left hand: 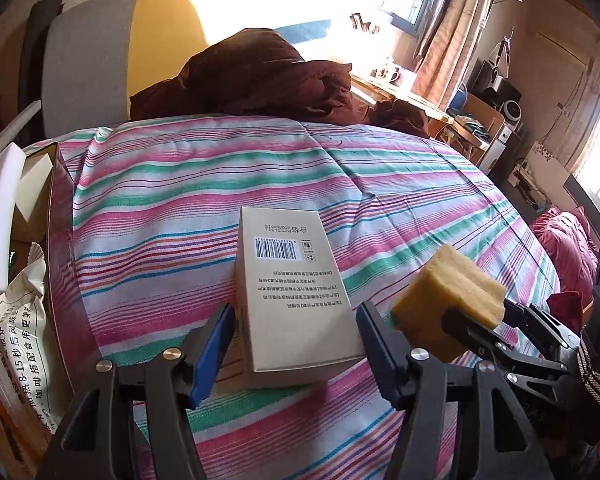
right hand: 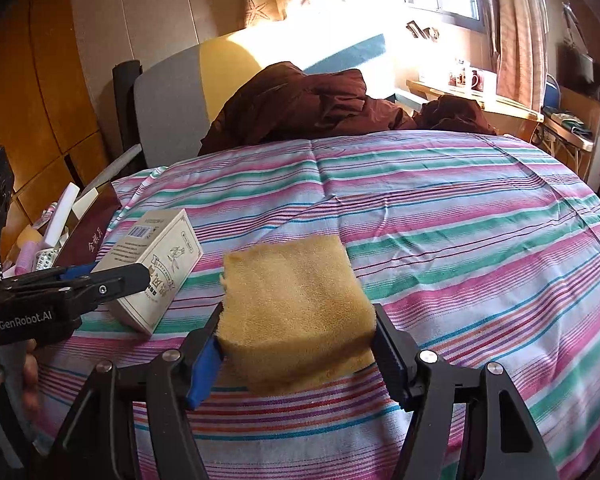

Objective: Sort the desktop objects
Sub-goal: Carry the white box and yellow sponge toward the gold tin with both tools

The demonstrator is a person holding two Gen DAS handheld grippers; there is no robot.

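Left gripper [left hand: 296, 344] clamped on beige barcode carton [left hand: 288, 280], held tilted just above striped bedspread [left hand: 180, 184]. Right gripper [right hand: 298, 346] closed on yellow sponge [right hand: 292, 304], lifted off bedspread, just right of carton. Maroon box [right hand: 88, 236] with white foam slab [right hand: 62, 212] and printed packet [left hand: 16, 344] at left bed edge; brown duvet [left hand: 256, 72] heaped at far end.

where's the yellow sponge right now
The yellow sponge sits clamped in the right gripper, lifted over the striped bedcover. The beige box held by the left gripper is just to its left.
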